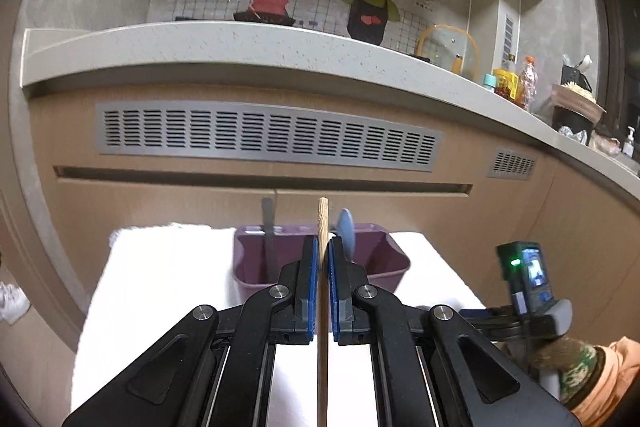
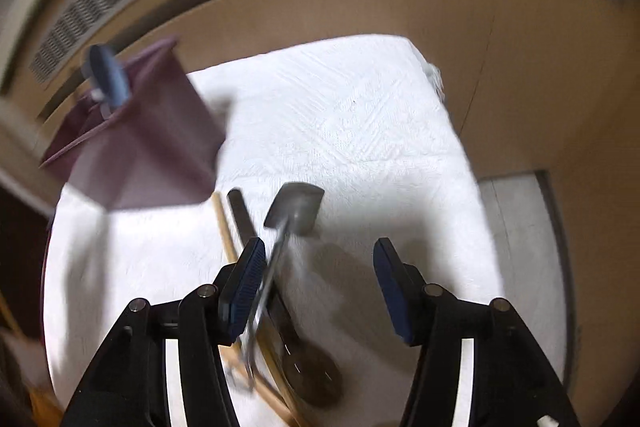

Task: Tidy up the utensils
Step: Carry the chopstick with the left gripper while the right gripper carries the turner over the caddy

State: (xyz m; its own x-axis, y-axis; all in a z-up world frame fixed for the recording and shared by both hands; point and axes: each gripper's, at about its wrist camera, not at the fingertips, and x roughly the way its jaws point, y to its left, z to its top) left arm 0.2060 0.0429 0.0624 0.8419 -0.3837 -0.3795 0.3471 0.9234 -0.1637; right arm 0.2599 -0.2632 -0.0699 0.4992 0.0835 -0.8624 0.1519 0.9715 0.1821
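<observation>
Now | left hand-held gripper [image 1: 323, 259] clamped on chopstick [image 1: 322, 223], purple holder [image 1: 380, 259] ahead | right hand-held gripper [image 2: 320, 267] apart, spatula [image 2: 296, 205] loose beside left pad | risk: chopstick misses holder.

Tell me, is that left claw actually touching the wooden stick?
Touching. The left wrist view shows the left gripper shut on the wooden chopstick, both blue pads pressed against its sides.

Pale bare wood on the chopstick [image 1: 322, 227], matt, with fine grain. Smooth matt purple plastic on the holder [image 1: 384, 259]. Dull grey metal on the spatula [image 2: 296, 205], at 12 o'clock from the right gripper [image 2: 318, 269]. White woven cloth [image 2: 360, 131], rough, ribbed. Speckled stone-like worktop [image 1: 240, 39], matt.
</observation>
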